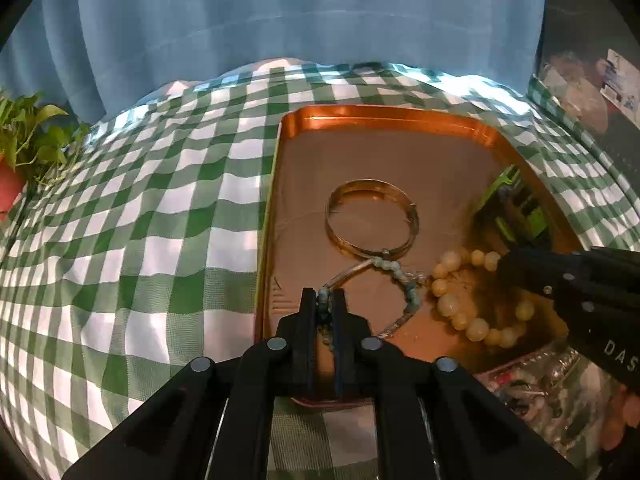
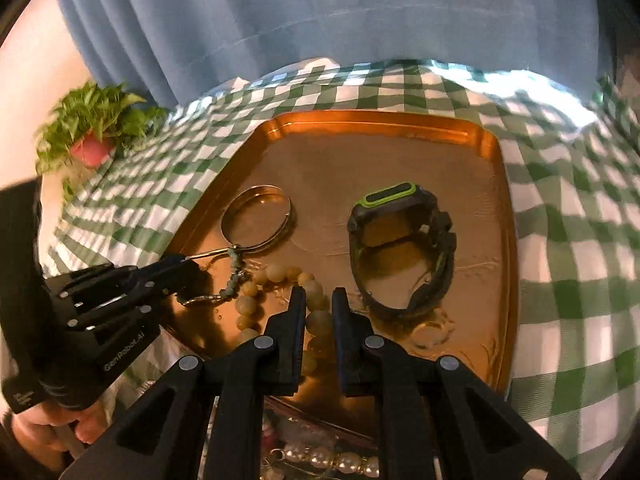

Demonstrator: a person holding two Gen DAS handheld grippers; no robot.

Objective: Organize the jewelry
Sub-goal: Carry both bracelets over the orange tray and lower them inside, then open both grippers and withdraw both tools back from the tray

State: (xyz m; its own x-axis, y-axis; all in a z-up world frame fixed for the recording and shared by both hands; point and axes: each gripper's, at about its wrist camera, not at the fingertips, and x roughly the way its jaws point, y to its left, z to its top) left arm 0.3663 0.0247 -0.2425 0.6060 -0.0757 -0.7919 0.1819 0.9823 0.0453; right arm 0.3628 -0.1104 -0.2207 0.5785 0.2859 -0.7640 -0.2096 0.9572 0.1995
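A copper tray (image 1: 380, 114) lies on a green-checked cloth. In the left wrist view my left gripper (image 1: 324, 292) is shut on a thin teal bead bracelet (image 1: 400, 272), which trails over the tray floor toward a gold bangle (image 1: 372, 220). From the right, my right gripper (image 1: 502, 264) reaches into a cream bead bracelet (image 1: 450, 304). In the right wrist view my right gripper (image 2: 319, 292) is shut on that cream bead bracelet (image 2: 276, 274), with a bead between its pads. A black and green watch (image 2: 400, 248) stands just right of it, and my left gripper (image 2: 180, 258) enters from the left.
A clear bag of jewelry with a pearl strand (image 2: 332, 460) lies by the tray's near edge. At the far left of the table stands a potted plant (image 2: 92, 136). A blue curtain (image 1: 280, 20) hangs behind. A person's hand (image 2: 40, 428) holds the left gripper.
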